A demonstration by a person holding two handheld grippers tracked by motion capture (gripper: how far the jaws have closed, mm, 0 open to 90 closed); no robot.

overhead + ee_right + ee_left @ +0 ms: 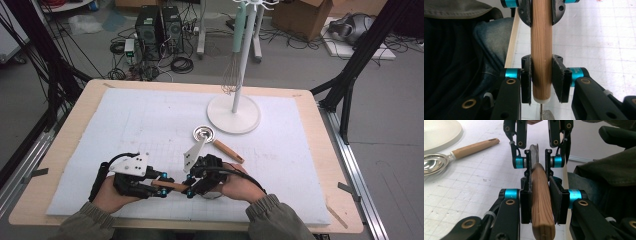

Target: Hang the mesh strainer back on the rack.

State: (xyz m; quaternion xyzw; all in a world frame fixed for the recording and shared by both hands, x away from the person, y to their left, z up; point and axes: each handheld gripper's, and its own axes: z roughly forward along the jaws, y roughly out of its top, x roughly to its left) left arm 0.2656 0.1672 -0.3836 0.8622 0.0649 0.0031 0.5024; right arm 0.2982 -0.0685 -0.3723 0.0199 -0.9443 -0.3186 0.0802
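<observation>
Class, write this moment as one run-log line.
left tool: shut on wooden handle | right tool: shut on wooden handle | strainer: on mat

My left gripper (161,189) and right gripper (191,186) face each other tip to tip at the table's near edge, both sets of jaws closed, my hands low behind them, forearms entering from below.

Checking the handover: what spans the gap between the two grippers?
In the high view, the wooden handle bridges left gripper and right gripper; both clamp it.
</observation>
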